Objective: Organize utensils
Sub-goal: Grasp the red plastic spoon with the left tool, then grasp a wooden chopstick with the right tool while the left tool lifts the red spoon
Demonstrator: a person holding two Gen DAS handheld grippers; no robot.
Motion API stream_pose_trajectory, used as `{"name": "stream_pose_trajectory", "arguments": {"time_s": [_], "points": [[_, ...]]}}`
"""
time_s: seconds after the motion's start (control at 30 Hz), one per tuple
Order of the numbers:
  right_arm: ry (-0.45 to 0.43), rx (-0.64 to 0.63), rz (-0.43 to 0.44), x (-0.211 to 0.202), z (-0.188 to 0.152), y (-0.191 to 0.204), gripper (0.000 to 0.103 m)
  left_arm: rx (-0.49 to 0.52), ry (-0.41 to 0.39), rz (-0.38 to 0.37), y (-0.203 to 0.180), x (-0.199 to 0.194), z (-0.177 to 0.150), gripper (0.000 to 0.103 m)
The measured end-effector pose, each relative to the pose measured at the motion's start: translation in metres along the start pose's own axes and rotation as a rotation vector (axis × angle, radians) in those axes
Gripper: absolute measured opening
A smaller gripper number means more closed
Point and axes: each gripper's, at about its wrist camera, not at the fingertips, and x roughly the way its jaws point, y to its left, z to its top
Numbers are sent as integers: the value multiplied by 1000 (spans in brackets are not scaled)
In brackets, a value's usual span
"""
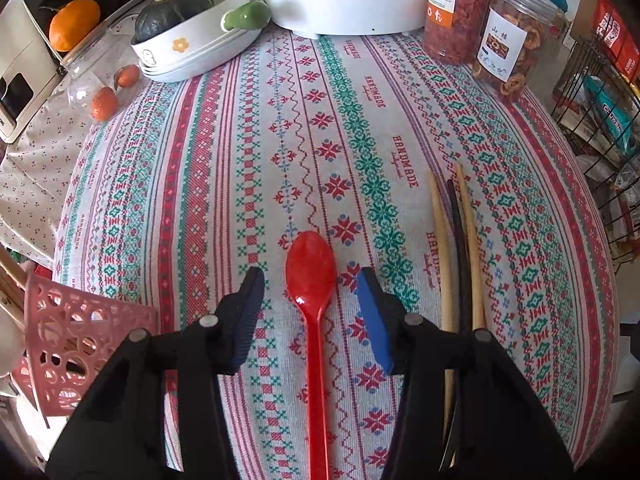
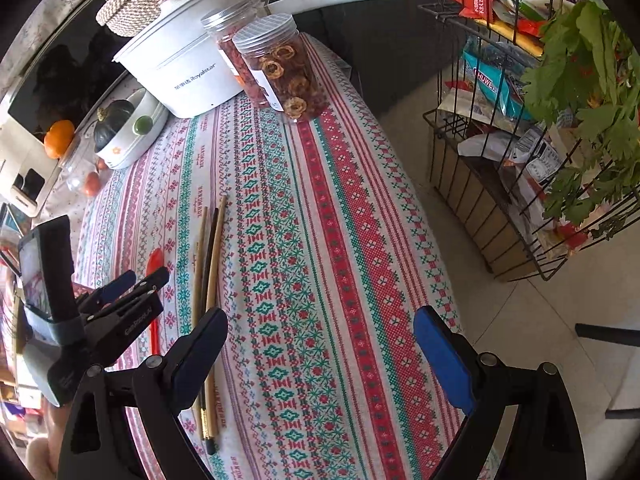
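The left hand-held gripper [image 1: 310, 282] straddles the red spoon [image 1: 312, 300] lying on the counter [image 1: 200, 180], its jaws parted and not touching; its handle runs back between them. The right hand-held gripper [image 2: 320, 334], open and empty, is farther off, beside the chopsticks [image 2: 208, 280].

Both wrist views look steeply down, close over the surface [image 1: 248, 152]; both show the chopsticks [image 1: 460, 248], probably the same red spoon [image 1: 311, 268].
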Motion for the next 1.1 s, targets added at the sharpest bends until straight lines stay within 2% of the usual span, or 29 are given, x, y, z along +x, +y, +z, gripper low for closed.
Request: {"name": "stream_pose_trajectory", "arguments": {"time_s": [0.13,0.2,0.23,0.37,0.63,0.93,1.0,1.07,1.1], "points": [[-3,0,10,-3,-1,1,95,0,20,8,1,5,7,47],[-3,-4,12,-3,-2,2,95,3,28,4,1,5,9,40],[-3,-5,11,-3,-3,3,95,6,32,-2,2,7,10,30],[-4,-2,16,-4,-4,4,95,28,27,5,1,4,7,28],[-19,6,17,-7,-3,7,95,76,-109,-115,1,-57,-24,28],[-6,-14,59,5,-3,30,95,121,-266,-264,37,-129,-76,28],[-17,-41,61,7,-1,39,91,110,-301,-294,50,-138,-87,28],[-11,-64,65,12,-2,49,77,92,-336,-321,63,-145,-99,28],[-2,-73,74,16,-2,54,74,81,-351,-340,70,-147,-104,28]]}}
